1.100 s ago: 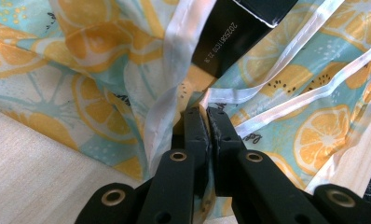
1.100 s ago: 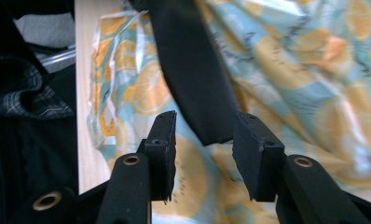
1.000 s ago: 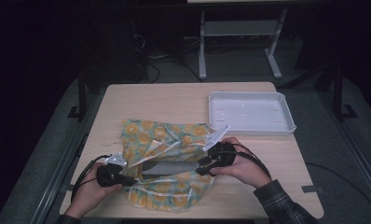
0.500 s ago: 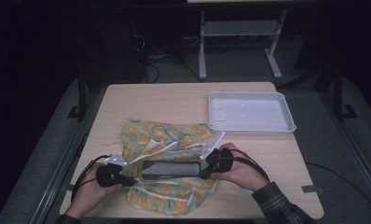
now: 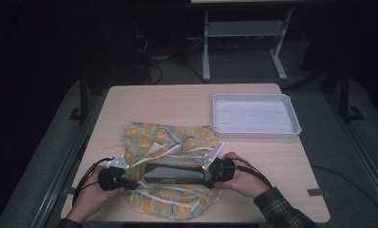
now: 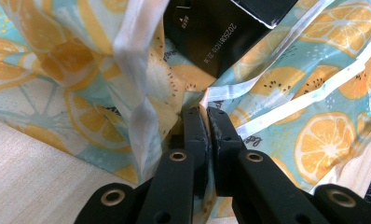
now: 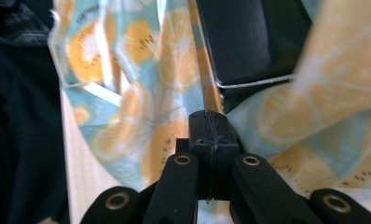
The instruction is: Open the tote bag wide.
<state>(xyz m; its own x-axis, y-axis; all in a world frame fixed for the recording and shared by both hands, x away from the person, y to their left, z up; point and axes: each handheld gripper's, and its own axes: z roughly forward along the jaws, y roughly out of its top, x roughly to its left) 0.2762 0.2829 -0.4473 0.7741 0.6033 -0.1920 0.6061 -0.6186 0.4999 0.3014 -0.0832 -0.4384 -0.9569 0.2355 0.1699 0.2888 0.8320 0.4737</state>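
Table [image 5: 282,161] w/ white tray [image 5: 256,114] far right, untouched. Citrus-print bag [image 5: 168,142] lies near front edge, black box [image 5: 175,174] in its mouth, partly in. Left gripper [image 6: 207,121] pinches bag hem; right gripper [image 7: 213,123] just clamped opposite hem. Judging: box not fully bagged yet.

white tray [image 5: 256,115] | far right of table [image 5: 177,102] | upright

Your pale wooden table [image 5: 187,102] stands on grey floor [image 5: 329,142]; behind it, a white-legged stand [image 5: 244,45] in darkness.
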